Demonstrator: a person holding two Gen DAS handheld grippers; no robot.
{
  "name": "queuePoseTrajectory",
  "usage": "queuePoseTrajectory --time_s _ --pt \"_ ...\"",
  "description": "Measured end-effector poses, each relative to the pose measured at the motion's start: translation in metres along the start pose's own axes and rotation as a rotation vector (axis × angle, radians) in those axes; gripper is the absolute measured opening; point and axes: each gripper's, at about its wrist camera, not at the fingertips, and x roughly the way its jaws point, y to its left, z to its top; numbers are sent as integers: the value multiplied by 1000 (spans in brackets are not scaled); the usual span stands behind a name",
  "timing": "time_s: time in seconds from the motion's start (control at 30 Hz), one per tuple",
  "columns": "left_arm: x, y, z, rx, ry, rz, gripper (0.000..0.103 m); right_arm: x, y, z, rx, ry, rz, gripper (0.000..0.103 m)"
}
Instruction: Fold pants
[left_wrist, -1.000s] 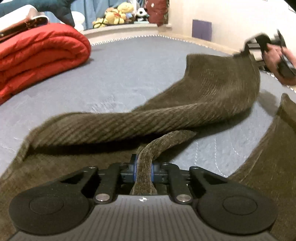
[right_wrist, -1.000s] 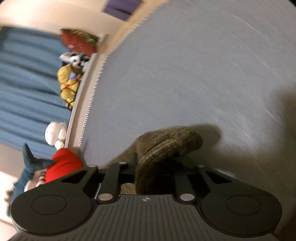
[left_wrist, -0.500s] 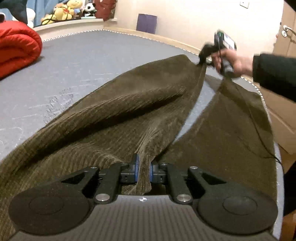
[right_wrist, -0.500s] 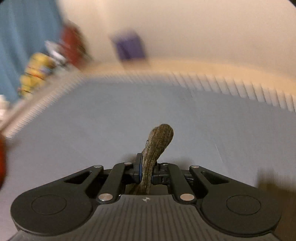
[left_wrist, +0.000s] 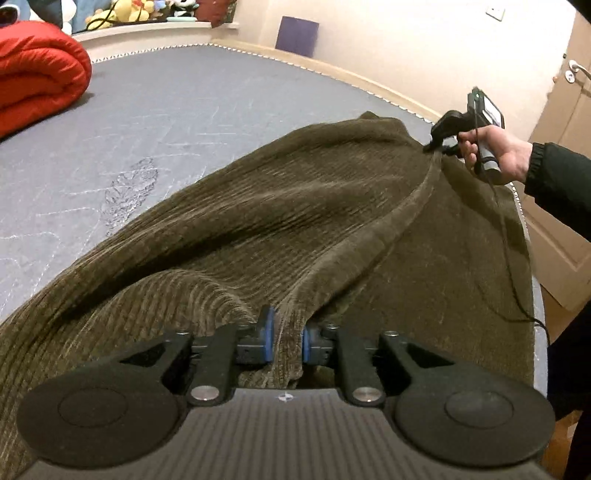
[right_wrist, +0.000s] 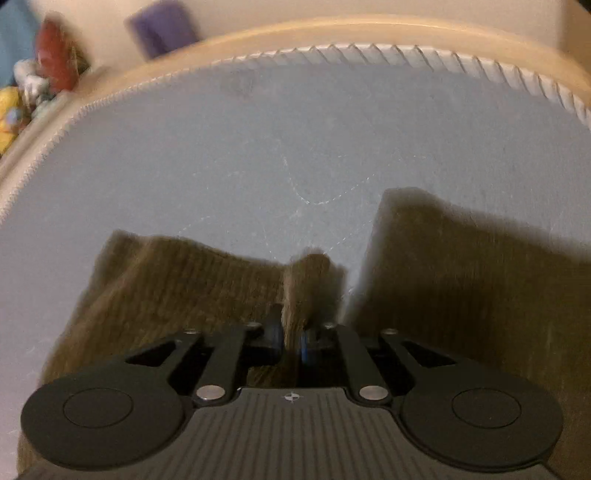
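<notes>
Since a second ago the pants (left_wrist: 295, 221) have swung over onto their other leg, the left gripper (left_wrist: 287, 341) opening with cloth between its fingers, the right gripper (right_wrist: 291, 332) pinching the hem ahead; next, likely release and smooth.

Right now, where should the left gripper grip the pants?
Probably the raised seam ridge of the pants, at its near end, coming from the near edge. It stands proud of the bed and runs to the right gripper. The left gripper's jaws are opening with it between them.
</notes>
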Motion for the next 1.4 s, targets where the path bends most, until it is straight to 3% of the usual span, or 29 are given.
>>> queuePoseTrajectory --time_s 0.07,0.13,0.2,0.27,0.33,0.4,0.43,0.5,0.57,0.6,0.67,0.73,0.8,0.83,0.87,0.93,1.03,1.07,1.1,1.2,1.23,1.27,1.33,1.4 --pt "-5 3 5 -9 -18 -46 50 -23 6 0 -78 -117 -43 31" --pt "-21 4 5 -31 -64 -82 59 -47 10 4 -79 -252 -82 51" --pt "-34 13 6 -84 -119 -116 59 -65 12 9 -63 -341 -76 54" --pt "-47 22 6 -140 -175 -129 59 -73 23 9 -116 -379 13 55" --pt "-59 28 3 -187 -219 -99 59 -64 51 2 -249 -295 153 60" --pt "-74 39 -3 -246 -268 -7 59 -36 81 -4 -345 -68 334 62" --pt "-83 47 -7 -284 -285 61 59 -22 94 -8 -375 22 381 60" --pt "-100 63 -15 -367 -280 229 59 -5 118 -14 -406 33 323 62" --pt "-115 83 -26 -473 -211 449 59 13 136 -15 -397 45 267 67" --pt "-125 94 -36 -537 -169 562 59 29 143 -14 -385 91 211 68" --pt "-148 112 -61 -658 -130 691 60 42 150 -32 -400 108 113 69" --pt "-170 125 -88 -774 -124 767 62 40 169 -47 -513 64 -1 64" --pt "-188 133 -110 -853 -130 827 72 40 179 -62 -563 10 -68 55" --pt "-193 137 -120 -903 -130 838 75 39 182 -68 -591 -21 -84 42" --pt "-198 141 -128 -945 -135 825 75 37 185 -71 -623 -58 -109 20" --pt "-188 150 -138 -1006 -127 742 75 38 183 -77 -636 -115 -124 9" --pt "-162 149 -136 -965 -89 621 77 35 177 -80 -646 -177 -94 7" --pt "-153 147 -134 -940 -81 627 79 33 178 -78 -633 -191 -87 6" --pt "-145 146 -133 -912 -78 662 75 32 176 -73 -614 -208 -81 6" --pt "-139 148 -132 -842 -106 755 46 29 178 -60 -588 -271 -55 5" --pt "-141 143 -128 -802 -147 793 46 32 185 -54 -585 -303 -47 5" --pt "-137 132 -117 -701 -174 851 46 28 188 -54 -592 -342 -38 5" --pt "-122 113 -103 -515 -150 932 47 18 198 -54 -627 -463 -36 5" --pt "-109 116 -105 -526 -62 941 54 21 199 -49 -607 -489 -46 6"
